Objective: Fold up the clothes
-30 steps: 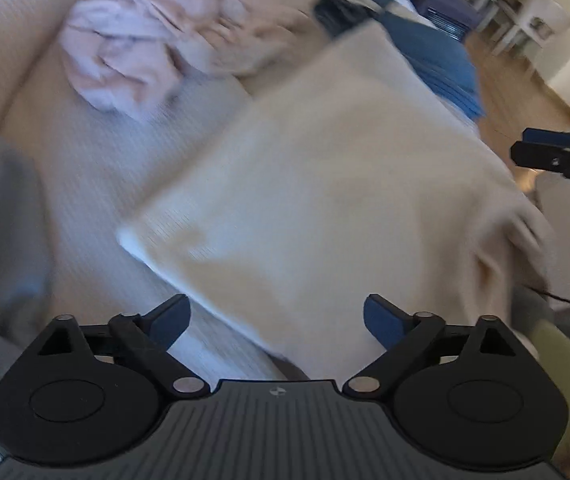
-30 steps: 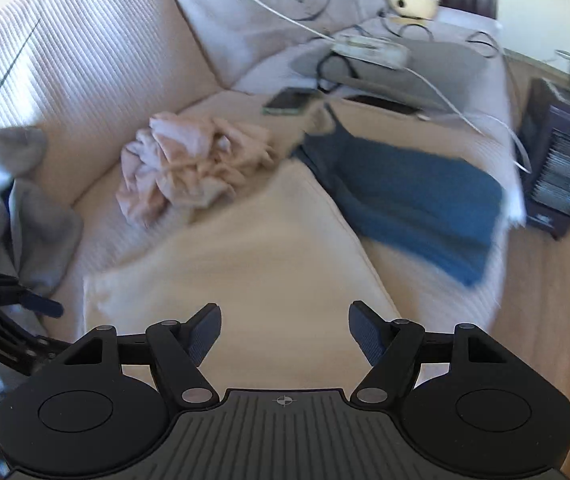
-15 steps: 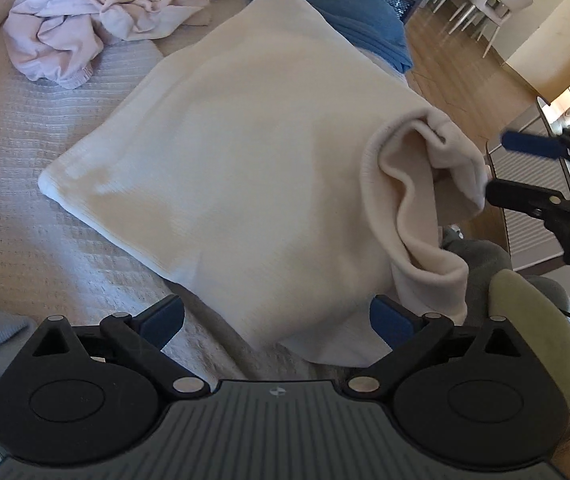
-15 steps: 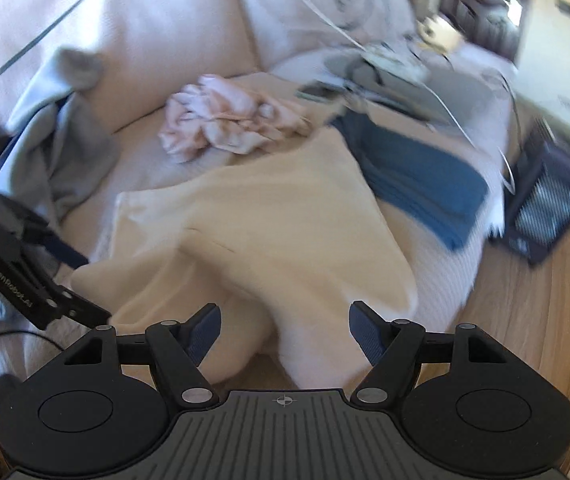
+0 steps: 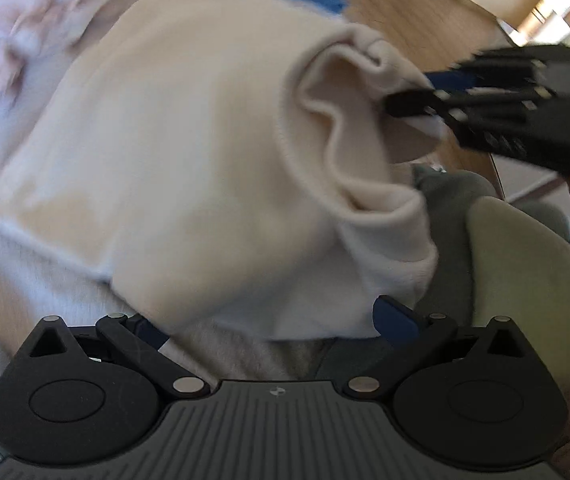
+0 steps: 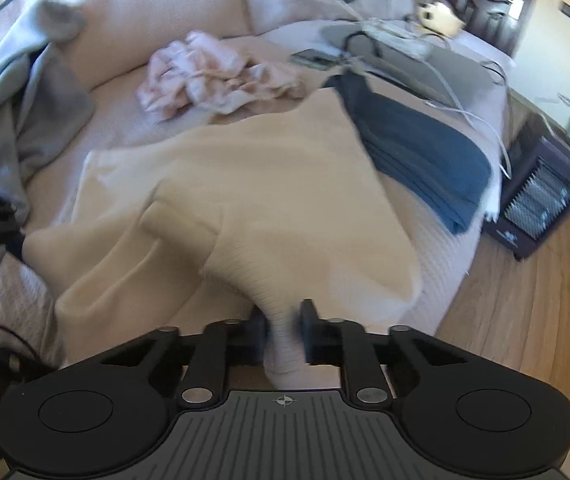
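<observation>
Since earlier: right gripper [image 6: 283, 330] closing, now pinched on near ribbed edge of soft cream sweater [image 6: 253, 192] | left gripper [image 5: 273, 320] spread wide, opening, sweater between unpressed.

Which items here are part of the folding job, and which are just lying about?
In the job:
- cream garment
- right tongs, closing on its edge
- left tongs, opening, nothing gripped

Lying about:
- pink crumpled clothing
- folded blue garment
- grey garment
- heater
- phone

Pale ribbed sofa seat [image 6: 133, 120] carries clothes — cream garment [image 6: 269, 184] spread across middle, crumpled pink garment [image 6: 213, 76] behind it, folded blue garment [image 6: 425, 152] at right, grey garment [image 6: 33, 100] draped at left. Phone [image 6: 313, 56] and white cable [image 6: 457, 108] lie further back.
</observation>
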`<control>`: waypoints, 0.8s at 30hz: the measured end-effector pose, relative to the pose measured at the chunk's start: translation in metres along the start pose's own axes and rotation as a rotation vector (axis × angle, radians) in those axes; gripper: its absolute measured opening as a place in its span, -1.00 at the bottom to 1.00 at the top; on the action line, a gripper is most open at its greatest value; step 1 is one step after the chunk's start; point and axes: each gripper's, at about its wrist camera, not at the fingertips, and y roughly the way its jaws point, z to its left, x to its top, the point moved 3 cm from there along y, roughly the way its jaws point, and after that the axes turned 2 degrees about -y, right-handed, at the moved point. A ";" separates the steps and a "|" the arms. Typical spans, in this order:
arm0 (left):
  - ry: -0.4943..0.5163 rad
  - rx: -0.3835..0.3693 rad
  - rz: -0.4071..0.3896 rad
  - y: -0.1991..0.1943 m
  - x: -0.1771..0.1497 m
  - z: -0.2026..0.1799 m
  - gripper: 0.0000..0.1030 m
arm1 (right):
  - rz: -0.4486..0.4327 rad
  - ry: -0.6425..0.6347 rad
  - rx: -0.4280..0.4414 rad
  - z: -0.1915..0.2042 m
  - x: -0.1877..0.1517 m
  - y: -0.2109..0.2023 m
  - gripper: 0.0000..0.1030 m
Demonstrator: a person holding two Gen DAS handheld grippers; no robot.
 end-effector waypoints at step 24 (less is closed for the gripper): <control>0.171 -0.125 -0.143 -0.057 0.024 -0.055 0.63 | -0.096 0.169 -0.062 -0.037 0.000 -0.022 -0.80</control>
